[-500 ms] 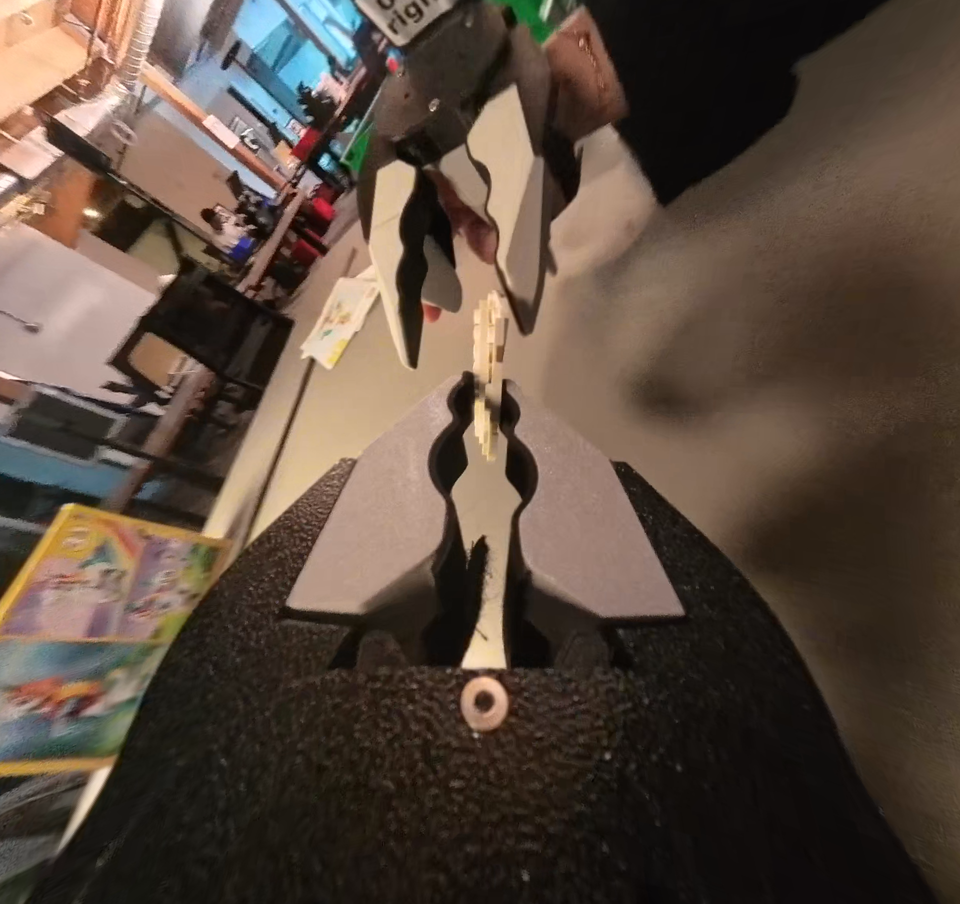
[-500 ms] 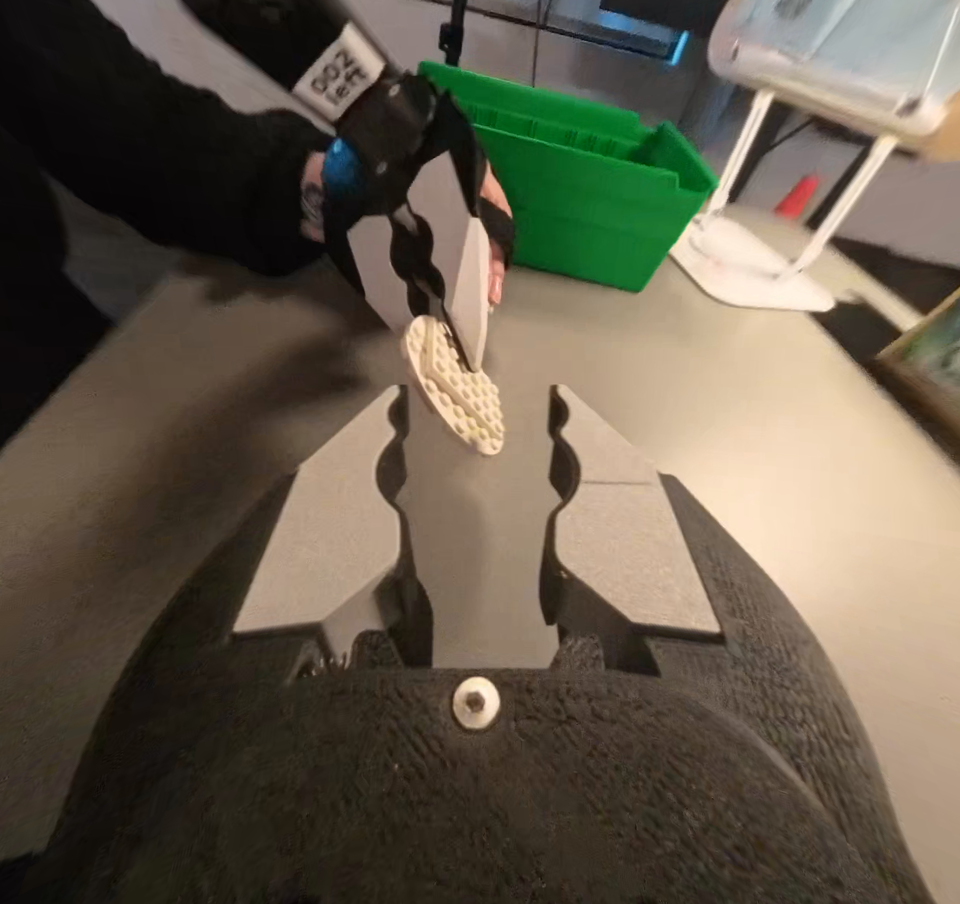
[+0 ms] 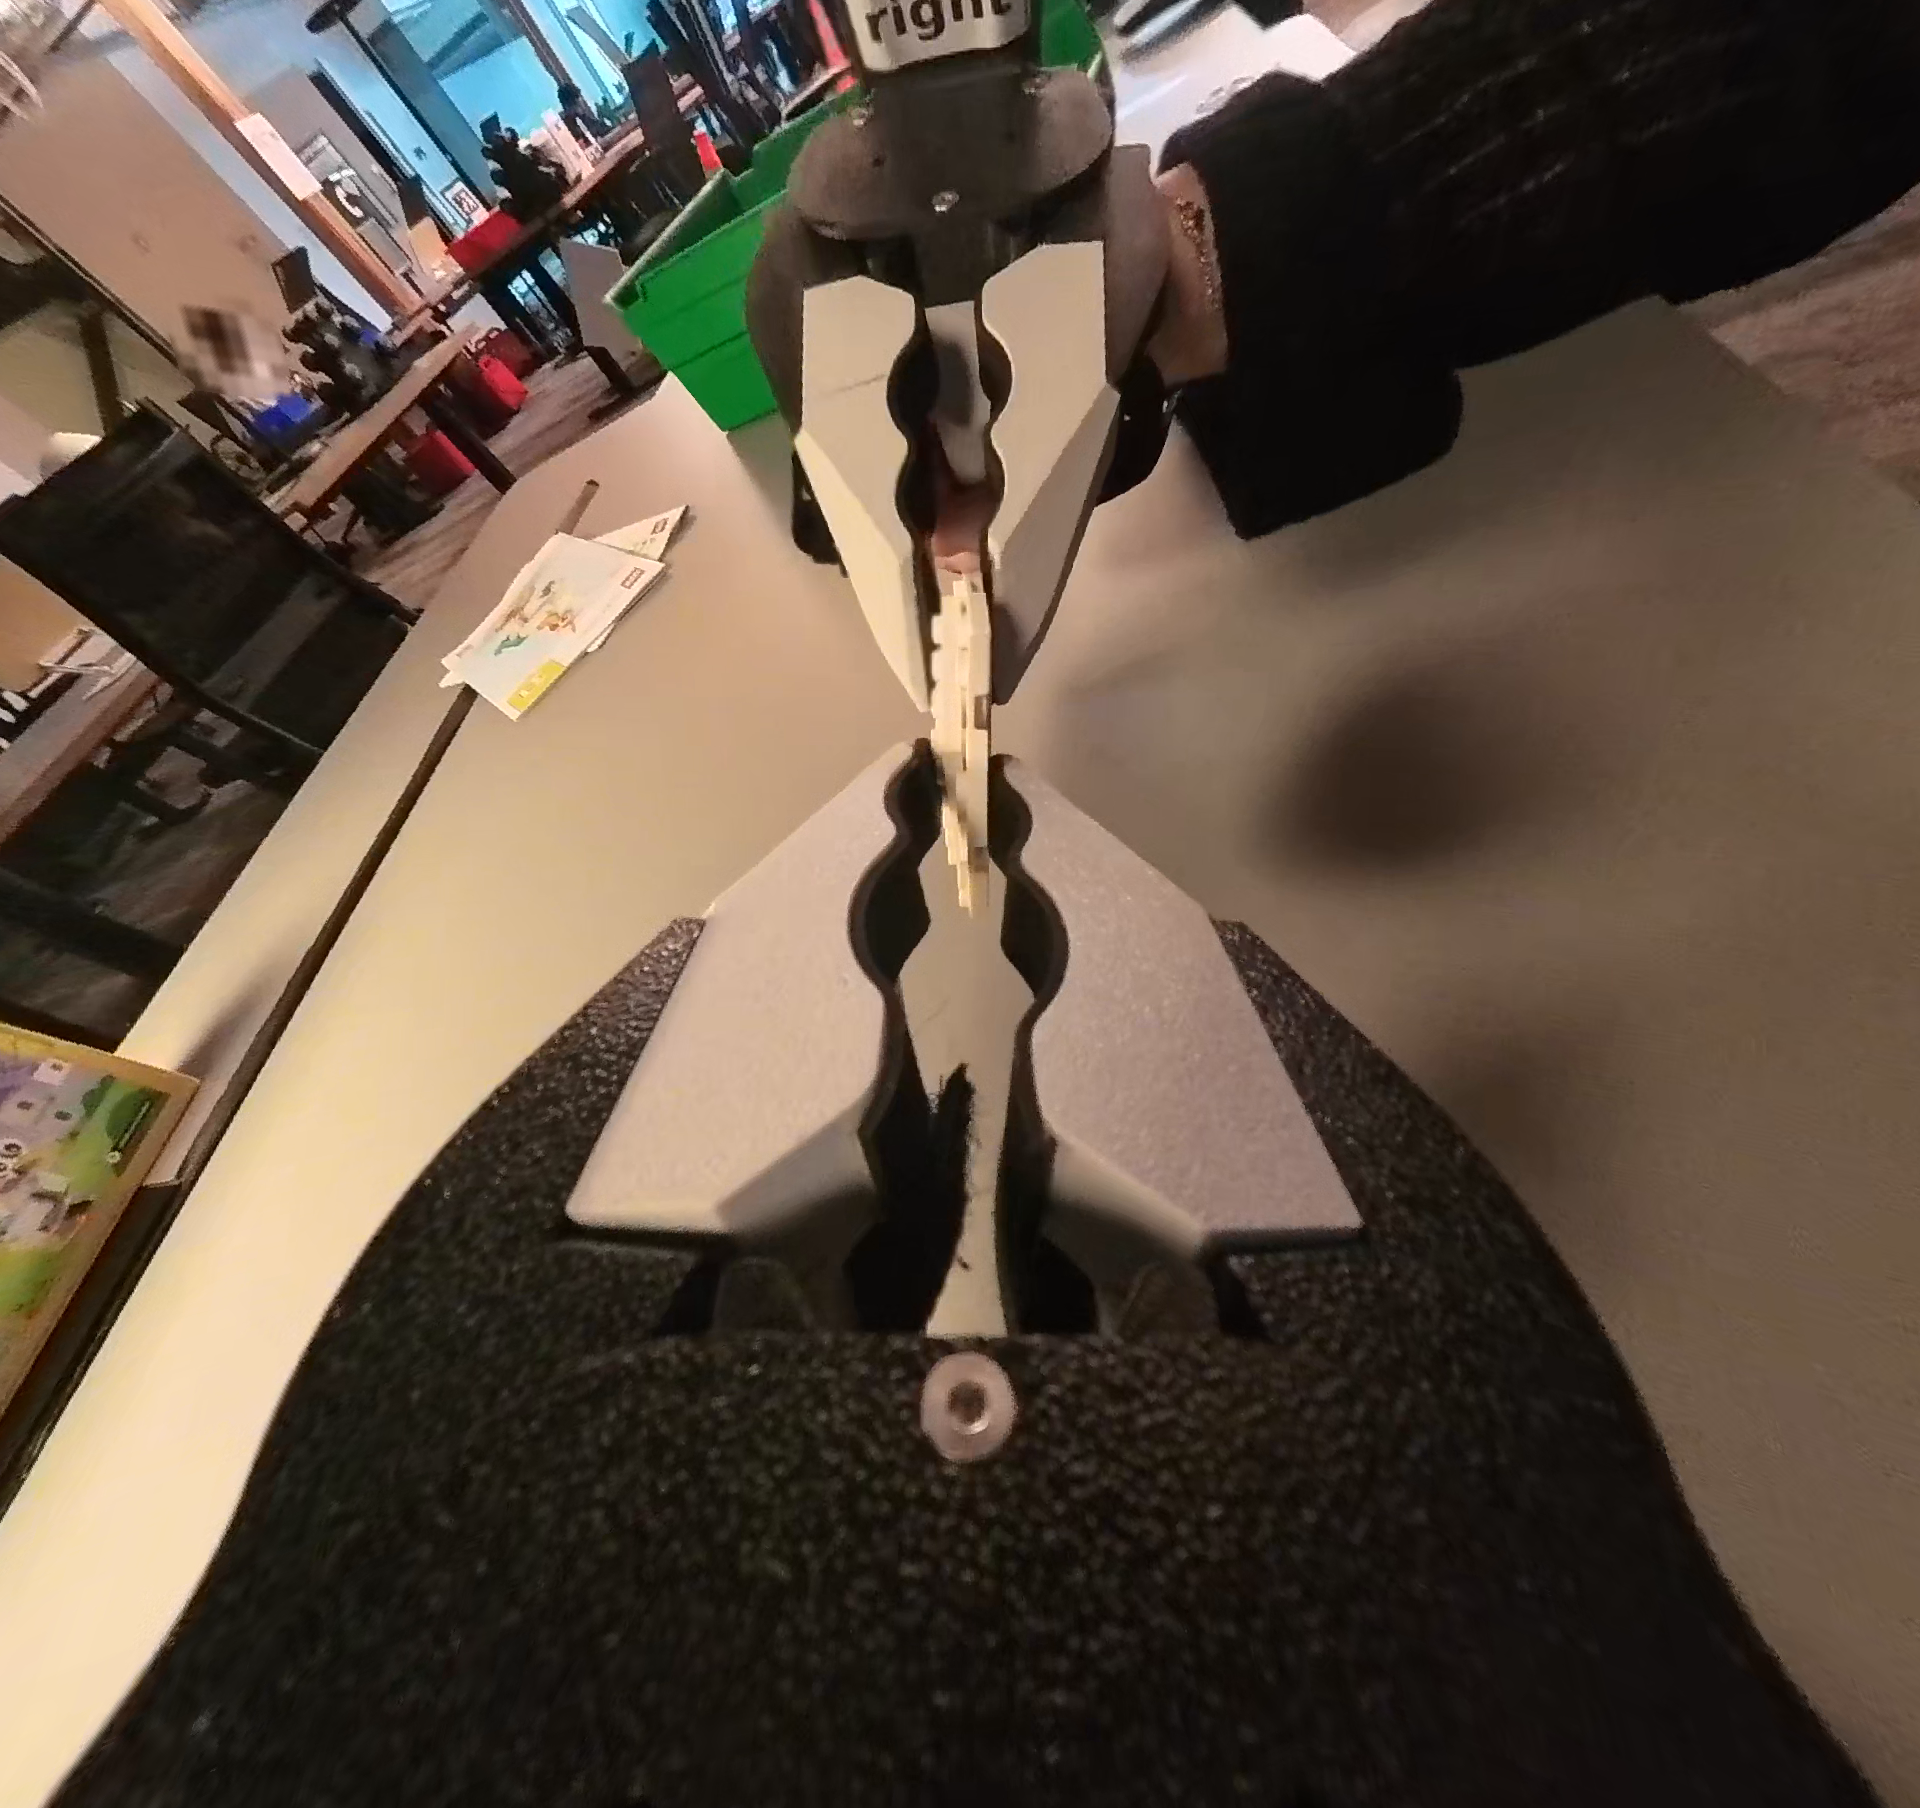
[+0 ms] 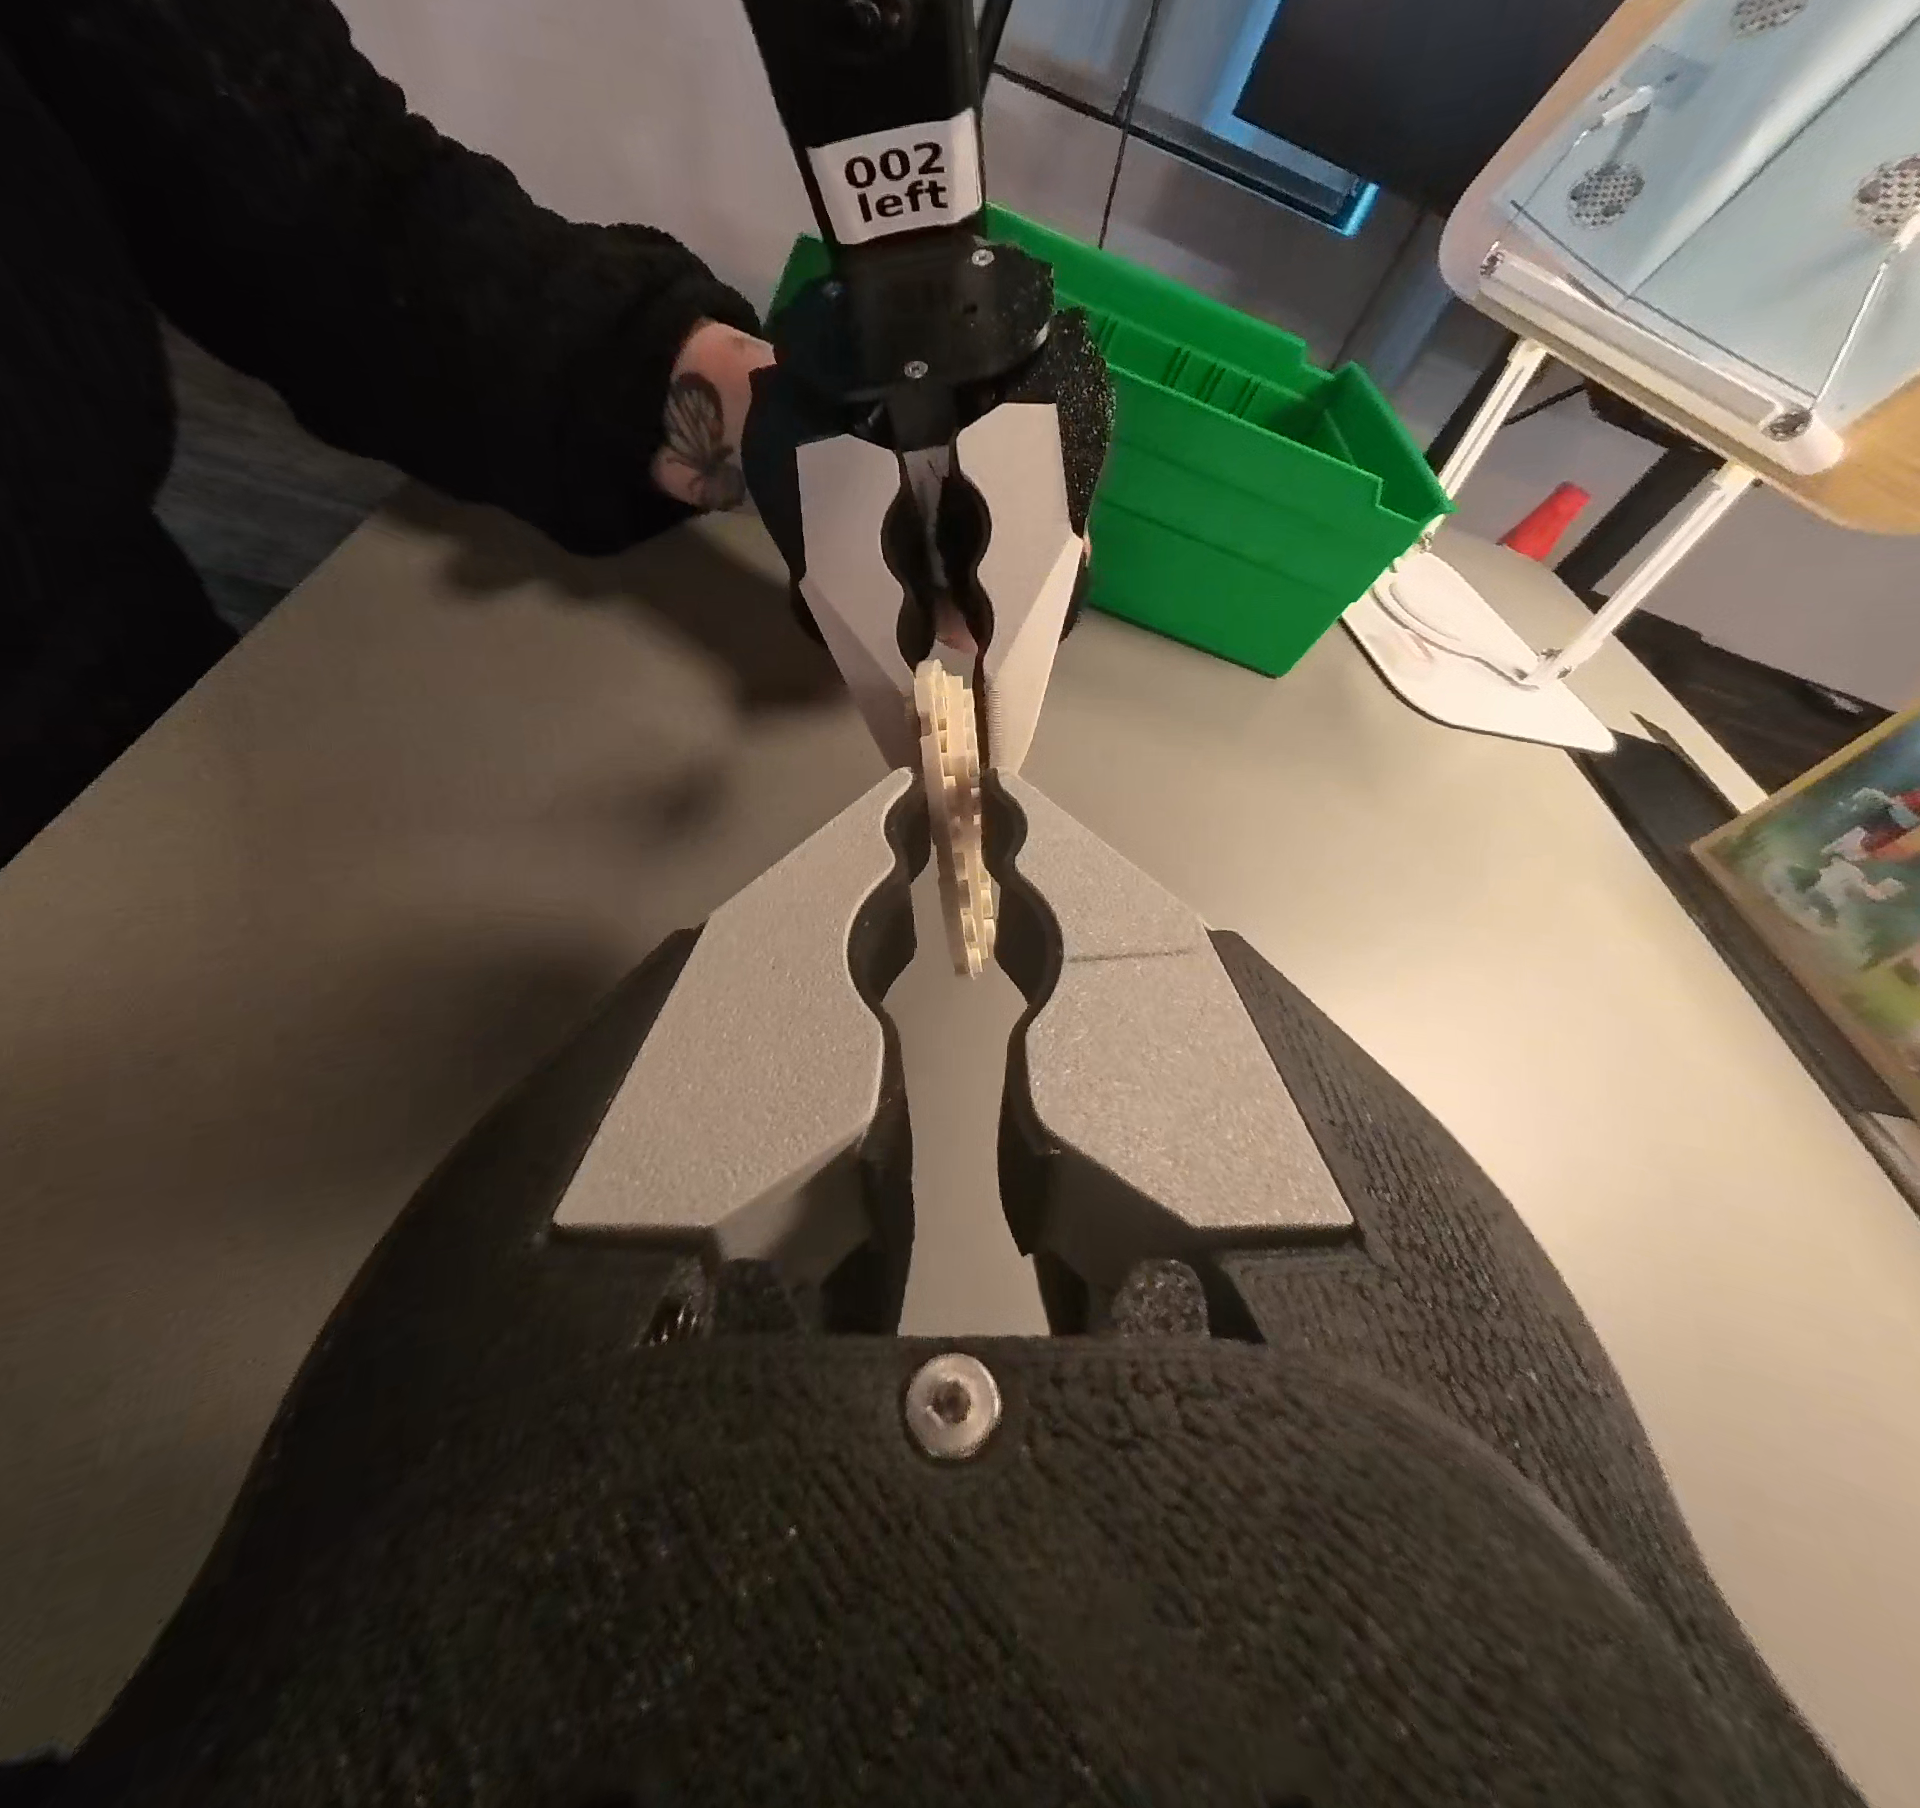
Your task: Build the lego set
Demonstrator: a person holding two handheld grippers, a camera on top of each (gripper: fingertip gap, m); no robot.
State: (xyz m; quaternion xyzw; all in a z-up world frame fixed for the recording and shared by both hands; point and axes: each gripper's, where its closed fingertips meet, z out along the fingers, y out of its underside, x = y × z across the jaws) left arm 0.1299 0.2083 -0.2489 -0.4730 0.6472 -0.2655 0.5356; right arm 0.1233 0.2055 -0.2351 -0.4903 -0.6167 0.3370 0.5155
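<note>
Grey tabletop [image 3: 1558,927] fills both views, with a green bin [image 4: 1247,470] at upper centre and booklets [image 3: 551,615] at left. Mid-frame, the left gripper [image 3: 961,782] and right gripper [image 4: 951,792] meet tip to tip, both clenched on one cream studded plate [image 4: 956,823] held edge-on above the table. This looks like a handover or a press-fit; next, one side likely must let go.

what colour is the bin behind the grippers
Bright green; the bin shows best in the right wrist view, on the table behind the left gripper.
</note>
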